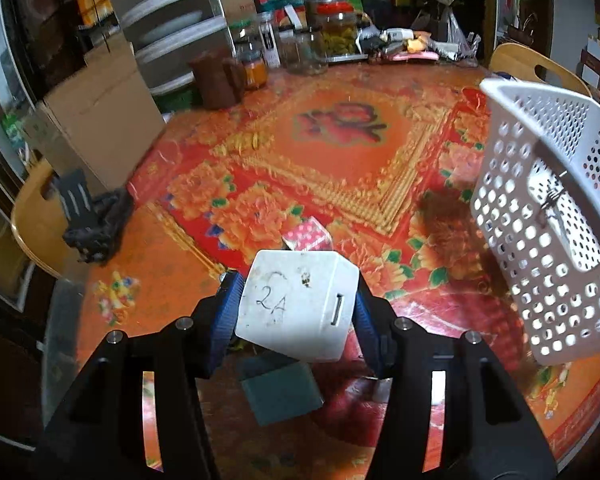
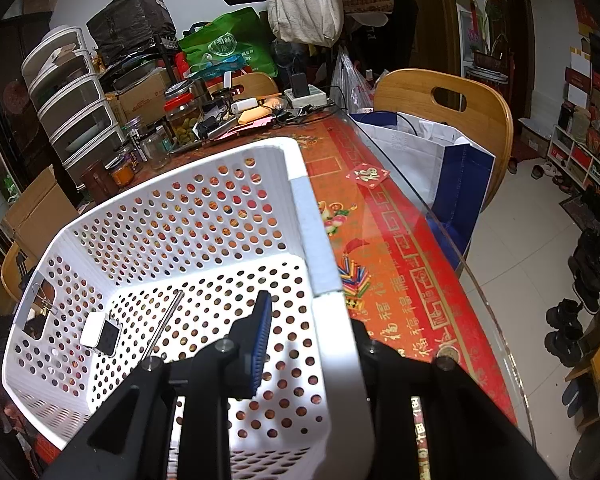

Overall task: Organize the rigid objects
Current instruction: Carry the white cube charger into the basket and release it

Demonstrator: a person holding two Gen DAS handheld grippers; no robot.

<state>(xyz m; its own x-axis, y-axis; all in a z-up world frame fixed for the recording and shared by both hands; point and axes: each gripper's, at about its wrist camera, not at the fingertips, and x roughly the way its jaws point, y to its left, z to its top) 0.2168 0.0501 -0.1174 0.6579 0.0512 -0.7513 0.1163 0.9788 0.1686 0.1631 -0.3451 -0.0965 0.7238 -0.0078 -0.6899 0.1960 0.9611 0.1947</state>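
A white cube charger (image 1: 296, 308) with "2A" handwritten on it hangs a little above the table, gripped between the blue pads (image 1: 230, 304) of my left gripper (image 1: 298, 292). Under it on the table lie a grey-green block (image 1: 280, 394) and a pink dotted piece (image 1: 306, 236). A white perforated basket (image 1: 548, 208) stands tilted to the right. My right gripper (image 2: 312, 312) is shut on the basket (image 2: 204, 216) wall, one finger inside and the other hidden outside. In the basket lie a white square device (image 2: 102, 334) and a metal rod (image 2: 164, 326).
The table (image 1: 340, 148) has a red-orange floral cover under glass. Jars (image 1: 332, 28), a brown jug (image 1: 216, 78) and clutter line its far edge. A cardboard box (image 1: 96, 116) stands at the left. Wooden chairs (image 2: 444, 116) and a white-blue bag (image 2: 432, 160) are beside it.
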